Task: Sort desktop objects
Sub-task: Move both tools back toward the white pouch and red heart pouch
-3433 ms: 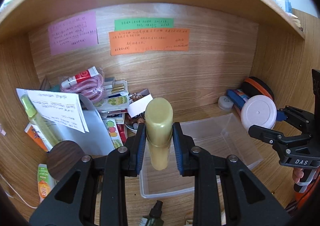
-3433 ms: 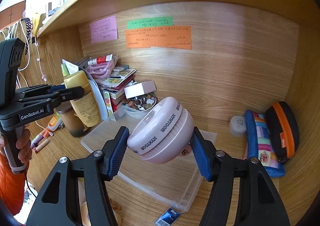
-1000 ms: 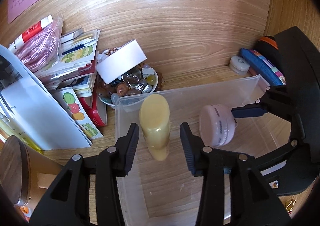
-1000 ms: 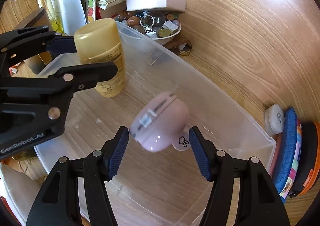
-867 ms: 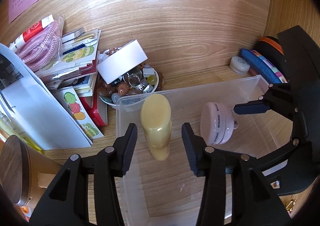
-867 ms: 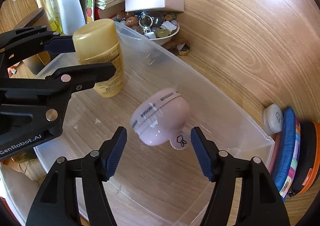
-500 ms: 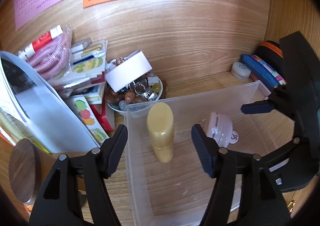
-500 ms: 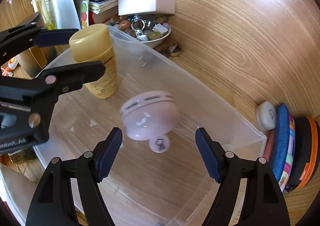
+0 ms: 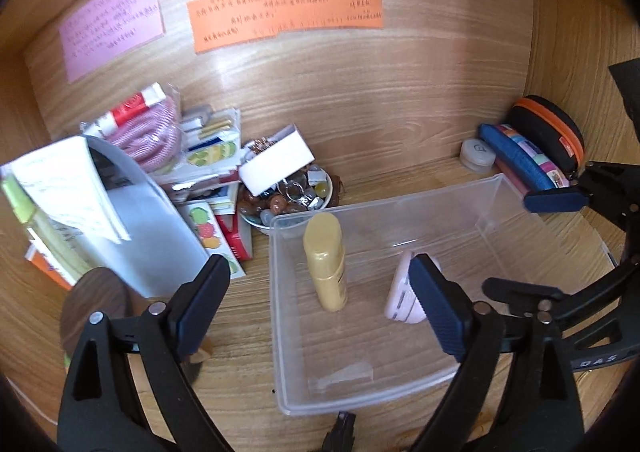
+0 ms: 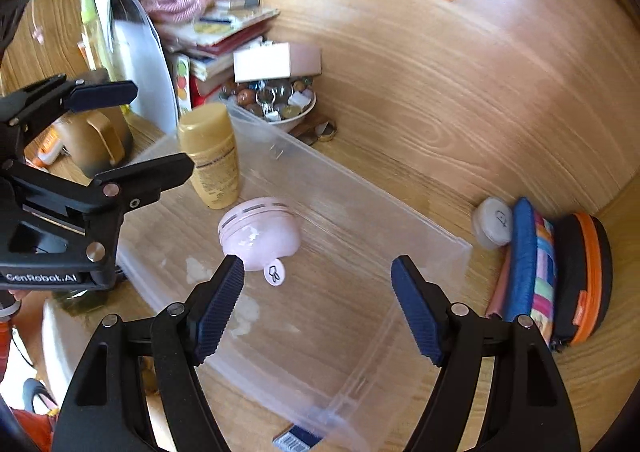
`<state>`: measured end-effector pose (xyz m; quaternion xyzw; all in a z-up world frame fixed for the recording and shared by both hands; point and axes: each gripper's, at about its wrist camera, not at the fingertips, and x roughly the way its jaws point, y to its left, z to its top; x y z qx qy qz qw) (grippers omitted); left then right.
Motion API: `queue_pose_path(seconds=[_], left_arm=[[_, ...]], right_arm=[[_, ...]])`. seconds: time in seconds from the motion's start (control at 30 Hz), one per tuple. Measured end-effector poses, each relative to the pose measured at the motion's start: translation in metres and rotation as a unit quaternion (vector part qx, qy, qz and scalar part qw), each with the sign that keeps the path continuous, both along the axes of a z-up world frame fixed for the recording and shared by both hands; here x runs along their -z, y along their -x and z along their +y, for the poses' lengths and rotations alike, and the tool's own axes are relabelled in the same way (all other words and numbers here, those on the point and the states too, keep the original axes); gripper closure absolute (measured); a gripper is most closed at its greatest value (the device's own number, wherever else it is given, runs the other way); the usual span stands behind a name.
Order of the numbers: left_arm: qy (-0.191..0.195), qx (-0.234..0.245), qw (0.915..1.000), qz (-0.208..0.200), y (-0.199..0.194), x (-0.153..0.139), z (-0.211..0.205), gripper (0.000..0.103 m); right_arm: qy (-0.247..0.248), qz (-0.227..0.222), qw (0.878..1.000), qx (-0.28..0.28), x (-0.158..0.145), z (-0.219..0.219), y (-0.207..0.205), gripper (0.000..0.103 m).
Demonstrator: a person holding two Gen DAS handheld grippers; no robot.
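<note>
Standing in the clear bin (image 9: 496,187), yellow bottle (image 9: 325,264) sits beyond both wide, empty tongs (image 9: 320,308)

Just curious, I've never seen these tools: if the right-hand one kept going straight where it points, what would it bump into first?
Probably the bare floor of the clear plastic bin, which fills the gap between its open fingers. The pink round case lies just left of that line, though depth is hard to judge.

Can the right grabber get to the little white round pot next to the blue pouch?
Probably yes. The right gripper is open and empty, and the pot sits outside the bin with nothing on top.
</note>
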<state>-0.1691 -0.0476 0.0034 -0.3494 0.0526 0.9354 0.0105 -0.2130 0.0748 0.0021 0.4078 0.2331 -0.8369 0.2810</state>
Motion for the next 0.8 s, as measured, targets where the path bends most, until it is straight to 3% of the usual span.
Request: queue_pose_path(seconds=[0.07,0.47,0.8], left_arm=[[0.002,-0.002,1.0000,0.004,-0.007,-0.005,-0.001,0.008],[0.019,-0.011,0.9996,0.017,-0.059,-0.019,-0.001,0.004],[0.008,0.009,0.9999,0.013,-0.112,-0.012,0.008,0.004]], right_arm=[[0.011,0.005,1.000,0.004,-0.010,0.004,-0.012,0.021],[0.087,0.036,0.995,0.019,-0.046,0.048,-0.060,0.020],[0.136,0.049,0.989,0.020,-0.045,0.078,-0.105,0.017]])
